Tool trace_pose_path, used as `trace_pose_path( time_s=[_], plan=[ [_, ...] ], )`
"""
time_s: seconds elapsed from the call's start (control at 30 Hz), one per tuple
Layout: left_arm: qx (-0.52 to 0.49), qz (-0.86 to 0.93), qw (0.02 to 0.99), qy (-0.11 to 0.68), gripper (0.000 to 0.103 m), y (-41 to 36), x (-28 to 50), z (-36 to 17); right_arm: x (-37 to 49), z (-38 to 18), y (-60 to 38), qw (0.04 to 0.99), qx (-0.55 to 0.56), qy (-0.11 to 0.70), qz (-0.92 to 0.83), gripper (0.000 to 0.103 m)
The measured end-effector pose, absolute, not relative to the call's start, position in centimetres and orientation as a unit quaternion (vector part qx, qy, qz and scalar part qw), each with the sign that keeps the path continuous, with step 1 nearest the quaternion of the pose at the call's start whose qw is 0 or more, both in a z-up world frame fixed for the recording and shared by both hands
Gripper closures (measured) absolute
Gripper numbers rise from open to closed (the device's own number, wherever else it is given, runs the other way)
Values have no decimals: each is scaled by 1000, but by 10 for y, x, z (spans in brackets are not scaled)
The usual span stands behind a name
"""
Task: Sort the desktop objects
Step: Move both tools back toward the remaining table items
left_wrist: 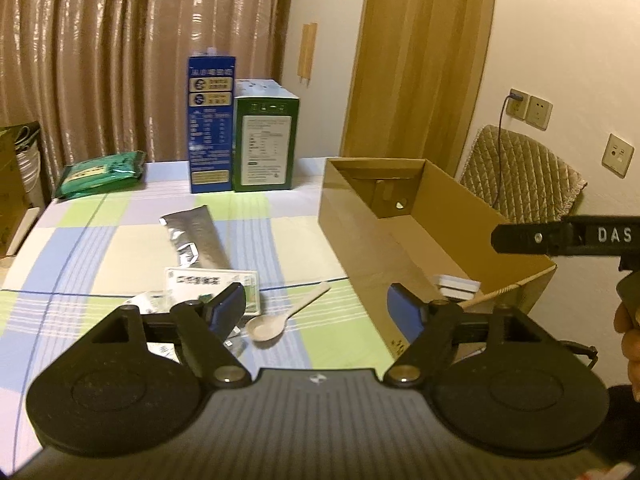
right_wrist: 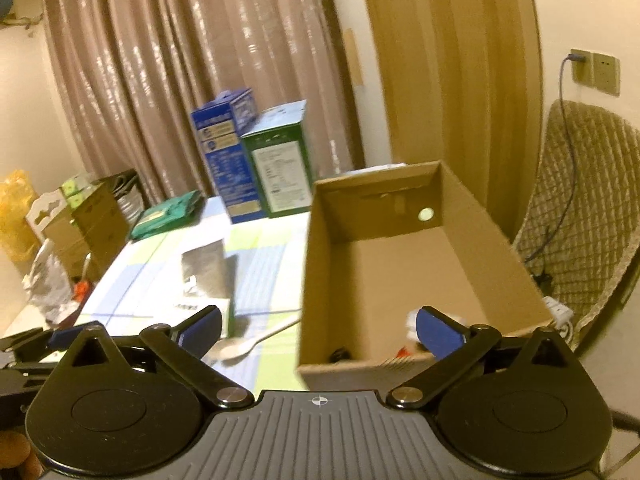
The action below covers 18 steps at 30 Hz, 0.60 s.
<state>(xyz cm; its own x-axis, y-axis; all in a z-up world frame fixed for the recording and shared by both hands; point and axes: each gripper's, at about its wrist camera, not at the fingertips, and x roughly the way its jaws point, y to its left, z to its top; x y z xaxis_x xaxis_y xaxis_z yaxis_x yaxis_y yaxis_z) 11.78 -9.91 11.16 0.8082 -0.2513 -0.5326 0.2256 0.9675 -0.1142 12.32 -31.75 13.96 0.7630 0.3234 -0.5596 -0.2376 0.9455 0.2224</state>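
Observation:
An open cardboard box (left_wrist: 352, 216) stands on the right of the checked tablecloth (left_wrist: 120, 240); it also shows in the right wrist view (right_wrist: 340, 272). A white object (left_wrist: 458, 285) and a thin stick lie in its near end. On the cloth lie a silver pouch (left_wrist: 198, 236), a white-green packet (left_wrist: 208, 280), small sachets and a white spoon (left_wrist: 280, 318). My left gripper (left_wrist: 318, 306) is open and empty above the spoon and the box's near corner. My right gripper (right_wrist: 318, 332) is open and empty over the box's near wall.
A tall blue carton (left_wrist: 211, 124) and a green carton (left_wrist: 266, 142) stand at the table's back. A green bag (left_wrist: 102, 172) lies at the back left. A cushioned chair (right_wrist: 580, 220) stands right of the box. Boxes and bags (right_wrist: 80, 224) crowd the floor at left.

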Motion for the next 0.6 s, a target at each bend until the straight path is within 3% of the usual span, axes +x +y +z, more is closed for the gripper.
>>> trace_pose_path(
  time_s=[0.6],
  plan=[
    [-5, -61, 958, 279, 7, -14, 63, 95, 92, 114, -261, 918, 27, 349, 185, 2]
  ],
)
